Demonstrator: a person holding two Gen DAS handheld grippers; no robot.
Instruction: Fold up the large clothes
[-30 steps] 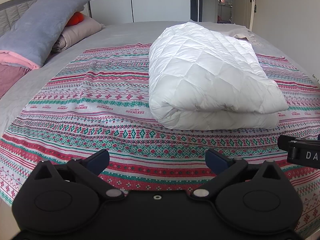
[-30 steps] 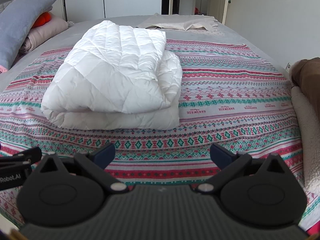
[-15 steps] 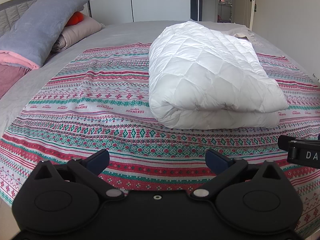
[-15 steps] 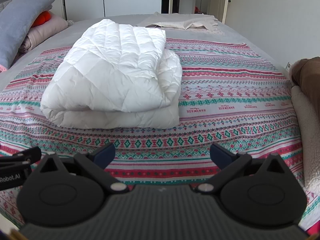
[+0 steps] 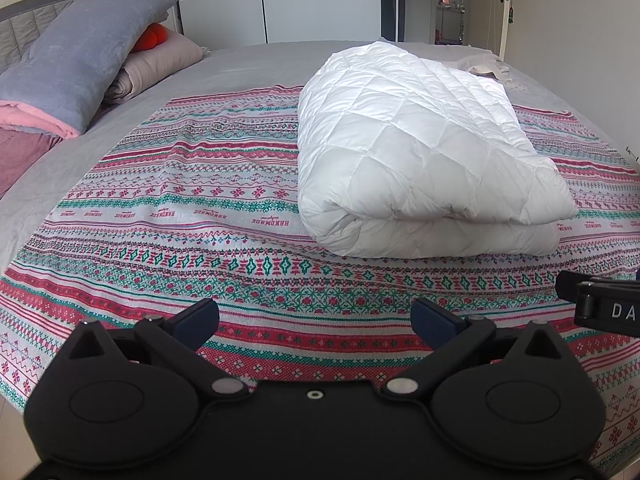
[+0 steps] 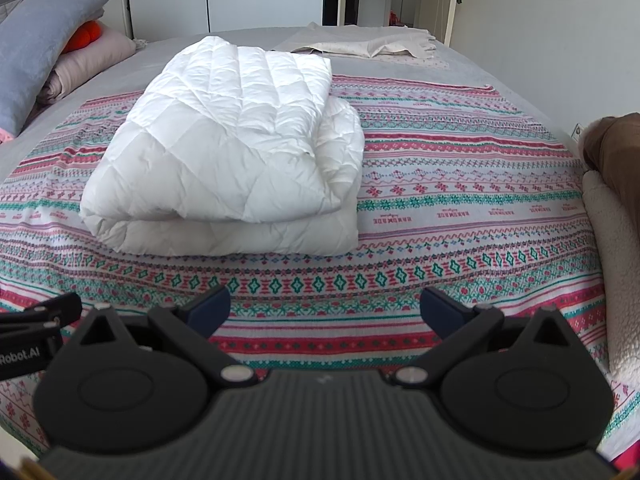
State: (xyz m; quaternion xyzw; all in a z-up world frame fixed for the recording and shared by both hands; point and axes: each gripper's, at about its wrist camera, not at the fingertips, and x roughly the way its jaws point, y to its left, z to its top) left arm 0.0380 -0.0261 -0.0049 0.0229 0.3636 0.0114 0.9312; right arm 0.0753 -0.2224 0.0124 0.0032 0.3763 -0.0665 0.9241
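- White quilt point(image 5: 420, 160) folded into a thick, layered bundle, lying on the patterned blanket point(image 5: 200, 208); open edges toward the cameras, rounded fold along the side nearer the pillows.
- Top layer set slightly back from the bottom layer at the near edge, leaving a lip of the lower layer showing; probably a result of the puffy filling pushing the layers apart.
- Looks finished or close to it: bundle compact, no loose corner hanging out in either view.
- Patterned blanket spread flat under the quilt, likely serving as a clean, smooth folding surface over the grey bed sheet point(image 5: 248, 64).
- Left claw point(image 5: 316, 316) low over the blanket, nearer than the quilt, fingers spread wide apart, gripping nothing.
- Right claw point(image 6: 324, 306) likewise on the near side of the quilt, fingers wide apart and empty; both well clear of the quilt, as if pulled back after letting go, or before a new grab.
- Beyond the quilt, a pale cloth point(image 6: 368, 44) lying flat on the bed sheet, possibly the next piece.
- Away from the quilt toward the headboard, a grey pillow point(image 5: 92, 56) stacked over a pink roll point(image 5: 160, 60), with something orange point(image 5: 154, 36) tucked between.
- On the opposite side from the pillows, a brown and cream fleecy thing point(image 6: 612, 208) at the blanket's edge; cannot tell what.
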